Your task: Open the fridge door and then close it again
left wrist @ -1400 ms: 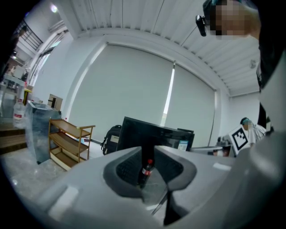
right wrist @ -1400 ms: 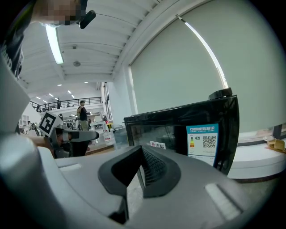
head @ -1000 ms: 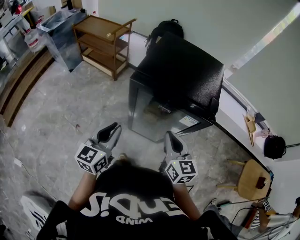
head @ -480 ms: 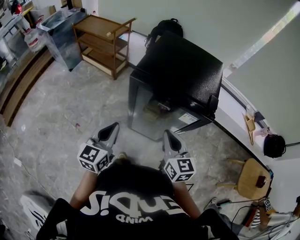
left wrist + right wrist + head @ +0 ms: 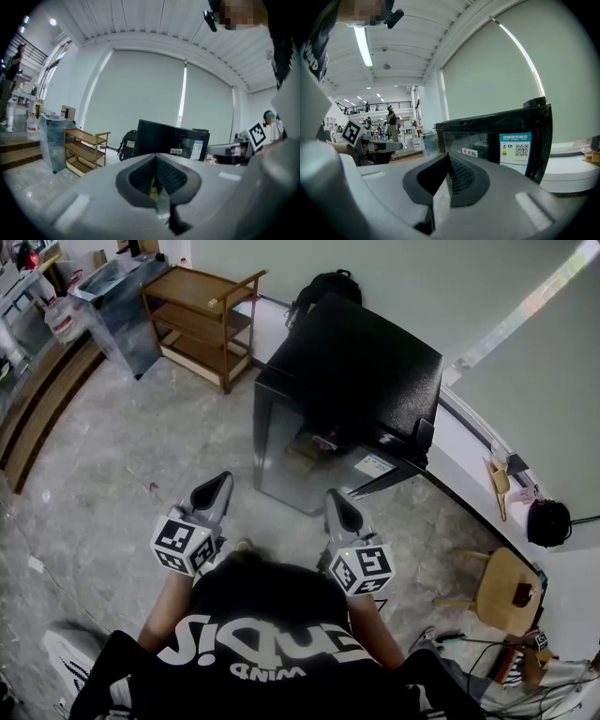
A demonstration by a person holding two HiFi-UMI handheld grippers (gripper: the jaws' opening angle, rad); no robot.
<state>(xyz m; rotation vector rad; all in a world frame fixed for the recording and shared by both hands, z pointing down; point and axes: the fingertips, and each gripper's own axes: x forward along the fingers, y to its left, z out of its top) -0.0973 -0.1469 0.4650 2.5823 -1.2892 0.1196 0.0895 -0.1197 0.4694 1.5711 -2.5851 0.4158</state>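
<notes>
While left gripper, right gripper sit shut

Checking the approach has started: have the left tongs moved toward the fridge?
No. The left tongs keep the same floor gap from the fridge, head view.

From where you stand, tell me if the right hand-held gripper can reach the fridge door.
Probably yes, with a step closer: only bare floor lies between the right hand-held gripper and the fridge door, though its jaws are shut.

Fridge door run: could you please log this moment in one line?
fridge door: shut | left gripper: shut, empty, short of door | right gripper: shut, empty, short of door
</notes>
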